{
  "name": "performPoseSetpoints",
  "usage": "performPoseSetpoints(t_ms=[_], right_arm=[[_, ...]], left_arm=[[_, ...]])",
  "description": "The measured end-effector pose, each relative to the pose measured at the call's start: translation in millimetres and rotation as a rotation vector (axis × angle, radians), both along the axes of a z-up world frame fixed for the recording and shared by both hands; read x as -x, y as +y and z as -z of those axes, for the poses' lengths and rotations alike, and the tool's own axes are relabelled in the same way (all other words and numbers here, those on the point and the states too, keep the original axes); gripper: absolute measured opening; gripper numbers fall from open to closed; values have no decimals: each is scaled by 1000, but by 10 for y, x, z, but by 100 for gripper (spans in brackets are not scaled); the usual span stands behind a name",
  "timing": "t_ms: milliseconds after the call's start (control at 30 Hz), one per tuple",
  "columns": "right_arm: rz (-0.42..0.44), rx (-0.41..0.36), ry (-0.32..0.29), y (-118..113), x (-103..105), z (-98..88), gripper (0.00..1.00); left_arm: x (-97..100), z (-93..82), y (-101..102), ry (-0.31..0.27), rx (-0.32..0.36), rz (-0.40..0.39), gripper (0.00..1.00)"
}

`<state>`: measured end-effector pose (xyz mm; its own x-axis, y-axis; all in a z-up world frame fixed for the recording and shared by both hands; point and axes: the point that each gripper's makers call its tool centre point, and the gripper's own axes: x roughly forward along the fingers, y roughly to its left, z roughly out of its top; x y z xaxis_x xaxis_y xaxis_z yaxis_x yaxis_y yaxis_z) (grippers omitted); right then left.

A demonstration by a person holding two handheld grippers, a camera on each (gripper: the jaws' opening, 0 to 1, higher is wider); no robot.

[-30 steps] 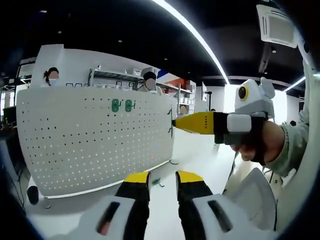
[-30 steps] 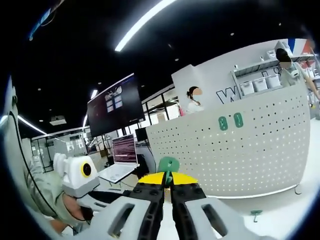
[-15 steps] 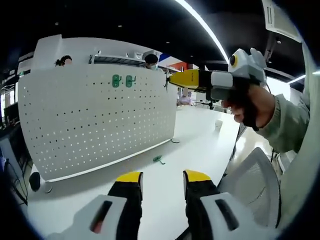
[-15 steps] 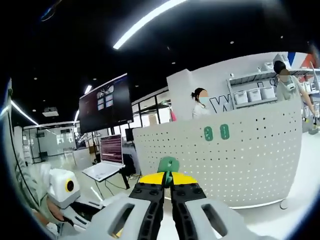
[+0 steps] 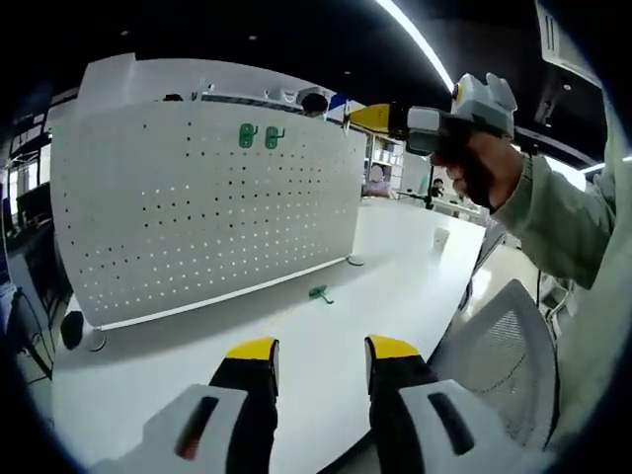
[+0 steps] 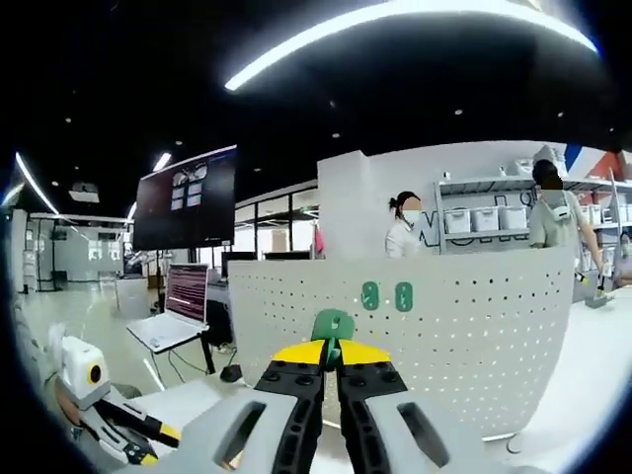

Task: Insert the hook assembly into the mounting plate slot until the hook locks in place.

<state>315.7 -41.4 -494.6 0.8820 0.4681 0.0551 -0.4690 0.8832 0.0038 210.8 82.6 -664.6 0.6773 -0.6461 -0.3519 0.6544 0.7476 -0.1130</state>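
The white pegboard mounting plate (image 5: 197,207) stands upright on the white table (image 5: 395,257). Two green hooks (image 5: 247,135) (image 5: 274,136) hang near its top. A third green hook (image 5: 317,292) lies on the table by the plate's foot. My left gripper (image 5: 318,355) is open over the table, nothing between its jaws. My right gripper (image 5: 357,117), held in a hand, is up level with the plate's top right edge. In the right gripper view my right gripper (image 6: 331,351) is shut on a green hook (image 6: 332,324), facing the plate (image 6: 474,336) and its two mounted hooks (image 6: 369,295).
Two people (image 6: 405,222) stand behind the plate near shelves with white bins (image 6: 484,219). A large dark screen (image 6: 188,196) and a laptop (image 6: 176,308) are to the left in the right gripper view. A white chair back (image 5: 509,346) is beside the table edge.
The right gripper has risen with its green hook from the plate's mid-height to its top right edge. Both views have shifted. The left gripper stays open.
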Motion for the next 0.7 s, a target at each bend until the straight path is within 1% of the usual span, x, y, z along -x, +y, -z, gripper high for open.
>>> performPoseSetpoints(t_ms=[233,400,467,567,700], right_arm=[[60,50,-19,-125,-202,-29,2],[97,58,-11,-227,-387,-1,2],[113,62,-7,-267,-451,13,2],[144,62,-4,-348,-575,21,2],[169,80,-9,-395,-707,24,2]], left_arm=[[5,21,44,-1,-10,-11,36],[-3,14,61,-1,-4,-18,36],[-10,6,67,6,8,-24,36],[-28,-4,77,0,4,-28,36],[-52,-17,86,-2,6,-31,36]])
